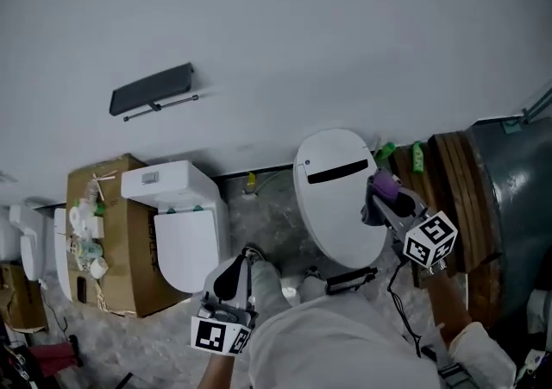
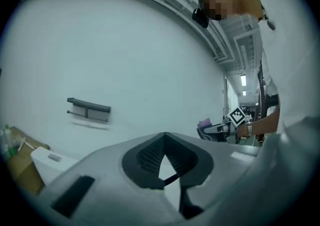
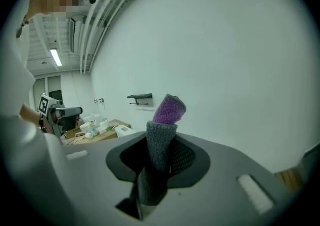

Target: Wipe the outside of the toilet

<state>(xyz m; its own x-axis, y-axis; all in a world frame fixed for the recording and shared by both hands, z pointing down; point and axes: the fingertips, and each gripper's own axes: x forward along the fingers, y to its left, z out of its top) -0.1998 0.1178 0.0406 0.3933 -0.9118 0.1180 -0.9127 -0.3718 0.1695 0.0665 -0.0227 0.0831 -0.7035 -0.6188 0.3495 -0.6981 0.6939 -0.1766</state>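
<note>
A white toilet (image 1: 336, 197) with its lid down stands against the wall, right of centre in the head view. My right gripper (image 1: 373, 202) hovers at that lid's right edge, shut on a rolled purple and grey cloth (image 1: 385, 185). In the right gripper view the cloth (image 3: 169, 109) sticks up from between the jaws of the right gripper (image 3: 162, 137). My left gripper (image 1: 233, 279) hangs low, left of the toilet's front, over the floor. In its own view the left gripper (image 2: 164, 142) has its tips together with nothing held. The right gripper (image 2: 220, 129) also shows there in the distance.
A second white toilet (image 1: 183, 236) stands to the left, beside a cardboard box (image 1: 129, 232) loaded with small items. A dark shelf bracket (image 1: 153, 90) is on the wall. Wooden boards (image 1: 453, 189), green bottles (image 1: 418, 157) and a grey drum (image 1: 513, 197) crowd the right side.
</note>
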